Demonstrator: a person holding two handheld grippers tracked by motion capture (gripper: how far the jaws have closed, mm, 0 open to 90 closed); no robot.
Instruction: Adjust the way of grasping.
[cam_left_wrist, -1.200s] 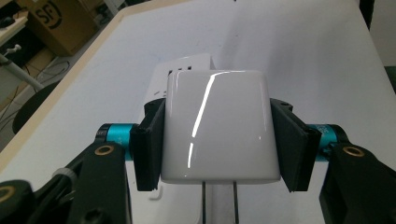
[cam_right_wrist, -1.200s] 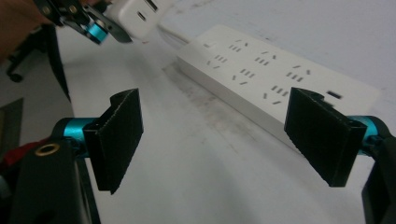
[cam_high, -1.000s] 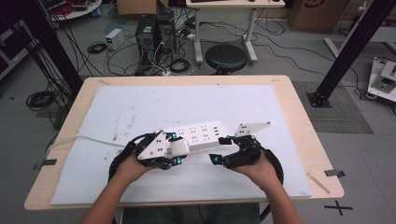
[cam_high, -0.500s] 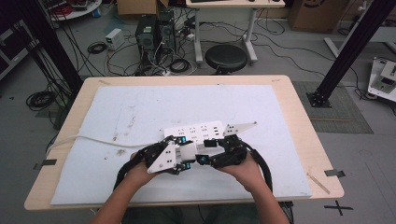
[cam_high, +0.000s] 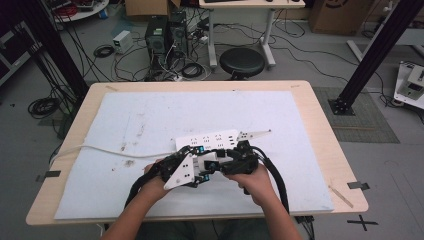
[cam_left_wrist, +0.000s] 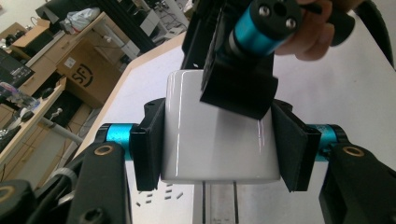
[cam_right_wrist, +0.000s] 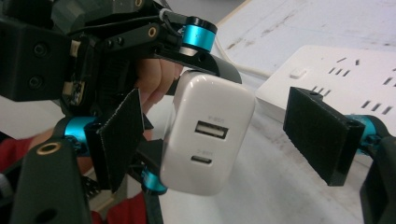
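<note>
My left gripper (cam_left_wrist: 219, 144) is shut on a white USB charger block (cam_left_wrist: 219, 140), with its black pads pressed on two opposite sides. In the high view that left gripper (cam_high: 192, 170) is near the table's front middle, and the charger (cam_high: 206, 162) sits between the two hands. My right gripper (cam_right_wrist: 222, 140) stands open astride the charger (cam_right_wrist: 210, 135), whose port face looks at its camera. One pad is close beside the block and the other is well clear. The right gripper (cam_high: 227, 161) meets the left one from the right. A white power strip (cam_high: 207, 141) lies just behind them.
The strip's white cable (cam_high: 100, 150) runs left across the white mat (cam_high: 280, 115) on the wooden table (cam_high: 320, 120). A black stool (cam_high: 242, 62) and cables lie beyond the far edge. A black frame post (cam_high: 370, 60) stands at the right.
The right gripper has moved left toward the left gripper and now has its jaws around the charger. The left gripper has hardly moved and still grips the charger.
</note>
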